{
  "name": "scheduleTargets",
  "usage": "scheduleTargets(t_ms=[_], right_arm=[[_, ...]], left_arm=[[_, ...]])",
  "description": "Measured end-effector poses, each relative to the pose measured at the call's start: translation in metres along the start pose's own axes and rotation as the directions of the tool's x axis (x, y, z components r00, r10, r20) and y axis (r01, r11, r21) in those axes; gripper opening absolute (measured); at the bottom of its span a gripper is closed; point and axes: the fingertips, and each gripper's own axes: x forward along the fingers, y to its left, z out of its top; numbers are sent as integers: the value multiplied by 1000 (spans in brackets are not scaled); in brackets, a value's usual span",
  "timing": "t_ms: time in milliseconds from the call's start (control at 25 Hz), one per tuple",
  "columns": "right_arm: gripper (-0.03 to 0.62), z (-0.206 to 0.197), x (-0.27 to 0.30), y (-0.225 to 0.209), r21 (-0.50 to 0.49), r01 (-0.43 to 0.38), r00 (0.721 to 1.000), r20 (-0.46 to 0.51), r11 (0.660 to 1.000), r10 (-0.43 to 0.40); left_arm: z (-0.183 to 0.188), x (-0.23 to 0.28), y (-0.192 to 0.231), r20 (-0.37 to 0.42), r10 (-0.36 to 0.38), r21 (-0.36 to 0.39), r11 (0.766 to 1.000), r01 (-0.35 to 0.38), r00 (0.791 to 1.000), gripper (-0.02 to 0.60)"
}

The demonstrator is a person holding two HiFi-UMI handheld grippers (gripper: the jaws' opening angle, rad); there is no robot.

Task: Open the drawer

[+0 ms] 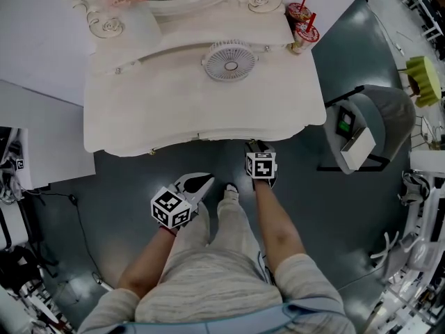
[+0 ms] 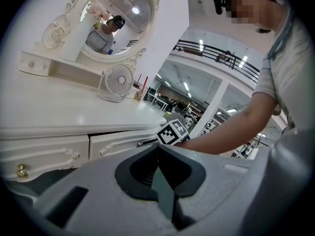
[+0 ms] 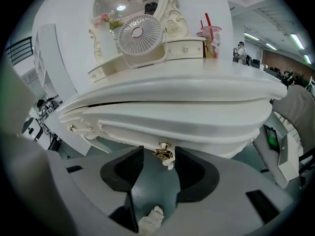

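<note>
The drawer (image 3: 147, 126) under the bench (image 3: 187, 90) edge is faced by the right tool (image 3: 159, 167), the nearer one, its gold knob (image 3: 163, 152) framed between the wide-parted jaws but not clamped, while the left tool (image 2: 157, 157) is closed, empty and farther back.

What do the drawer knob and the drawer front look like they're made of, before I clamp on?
Knob: looks like polished brass-coloured metal, judging by its gold colour and bright glints; plated plastic cannot be ruled out. Drawer front: looks like white-painted wood or moulded board with a satin finish, going by its soft sheen and carved ridges.
</note>
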Motion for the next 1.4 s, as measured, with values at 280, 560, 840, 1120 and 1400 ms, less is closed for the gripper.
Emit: scheduleTargets(t_ms=[280, 560, 840, 1120, 1400], right_arm=[[161, 0, 5, -2, 16, 31, 999, -30, 999, -30], [126, -2, 7, -5, 26, 24, 998, -56, 999, -22], [126, -2, 6, -5, 24, 28, 997, -72, 999, -26], [126, -10, -1, -3, 28, 31, 997, -78, 999, -29], [124, -26, -11, -2, 11, 36, 995, -97, 999, -35]], left_arm=[[-3, -1, 1, 0, -4, -10, 1000, 4, 1000, 14], [-2, -3, 2, 6, 0, -17, 1000, 0, 1000, 14], [1, -2, 1, 12, -5, -16, 1000, 6, 1000, 14], [-4, -3, -4, 1, -14, -21, 1000, 14, 1000, 14], [-2, -7, -4, 5, -11, -19, 1000, 11, 1000, 14]])
